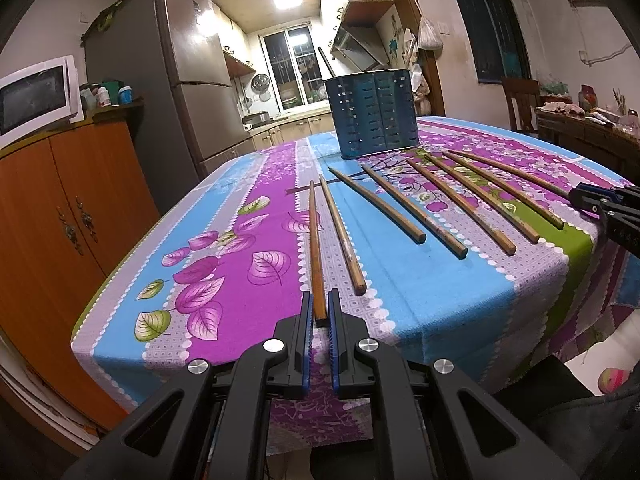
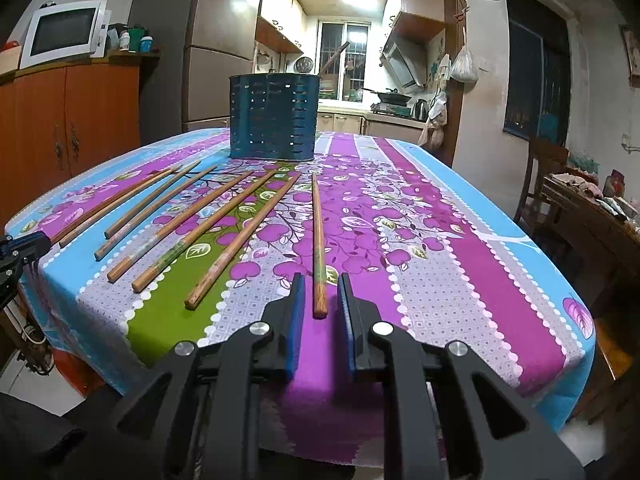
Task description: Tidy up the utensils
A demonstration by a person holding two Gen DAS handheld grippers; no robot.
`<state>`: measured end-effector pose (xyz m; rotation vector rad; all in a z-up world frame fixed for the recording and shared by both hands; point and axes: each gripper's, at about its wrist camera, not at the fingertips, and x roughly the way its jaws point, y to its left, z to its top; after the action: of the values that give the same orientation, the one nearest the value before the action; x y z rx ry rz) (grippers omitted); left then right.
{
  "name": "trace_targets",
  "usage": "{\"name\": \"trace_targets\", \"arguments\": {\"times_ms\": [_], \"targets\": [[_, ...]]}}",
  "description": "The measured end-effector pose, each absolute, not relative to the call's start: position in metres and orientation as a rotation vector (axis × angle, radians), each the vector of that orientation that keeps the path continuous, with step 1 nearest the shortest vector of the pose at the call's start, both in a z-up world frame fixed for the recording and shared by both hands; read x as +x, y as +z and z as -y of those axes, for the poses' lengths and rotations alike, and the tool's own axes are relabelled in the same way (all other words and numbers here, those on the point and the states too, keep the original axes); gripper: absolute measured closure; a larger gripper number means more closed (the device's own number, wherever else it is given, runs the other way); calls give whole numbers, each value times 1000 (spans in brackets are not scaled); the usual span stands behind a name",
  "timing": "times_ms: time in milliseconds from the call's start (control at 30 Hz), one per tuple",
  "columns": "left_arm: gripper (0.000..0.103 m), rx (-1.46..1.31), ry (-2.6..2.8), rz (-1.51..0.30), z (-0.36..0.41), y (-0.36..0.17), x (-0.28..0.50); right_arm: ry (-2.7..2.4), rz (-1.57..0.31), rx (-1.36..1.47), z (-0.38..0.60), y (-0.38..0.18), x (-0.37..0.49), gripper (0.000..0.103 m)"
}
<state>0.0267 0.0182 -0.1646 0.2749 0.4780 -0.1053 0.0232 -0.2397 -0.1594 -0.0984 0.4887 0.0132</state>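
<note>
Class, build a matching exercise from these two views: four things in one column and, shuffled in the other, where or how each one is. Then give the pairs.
Column one
1. left tongs
2. right tongs
3. blue holder
4. microwave

Column two
A. on the orange cabinet
B. open, with the rightmost chopstick lying between them
C. shut on the leftmost chopstick
D. standing on the far part of the table

Pairs: 1-C, 2-B, 3-D, 4-A
</note>
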Motion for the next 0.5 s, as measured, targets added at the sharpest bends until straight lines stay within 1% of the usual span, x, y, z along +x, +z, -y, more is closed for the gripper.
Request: {"name": "trace_targets", "arguments": {"times_ms": [67,133,167,200,333,500], "targets": [[93,286,-102,-472,-17,-165,26,13,-490,-96,239,-160,23,89],[88,287,-97,-466,-18,-165,27,12,-490,-98,239,-160,24,89],[82,287,-97,-462,-18,-165,27,11,-491,-101,239,-160,24,89],[80,292,-99,-454,-17,-165,28,11,-492,-102,239,-160,24,89],[80,297,-113,-452,-16,-165,30,13,-494,-98,238,-160,24,89],[80,274,-122,-451,-20,-166,31,26,-500,-109,234,-161,25,96]]}}
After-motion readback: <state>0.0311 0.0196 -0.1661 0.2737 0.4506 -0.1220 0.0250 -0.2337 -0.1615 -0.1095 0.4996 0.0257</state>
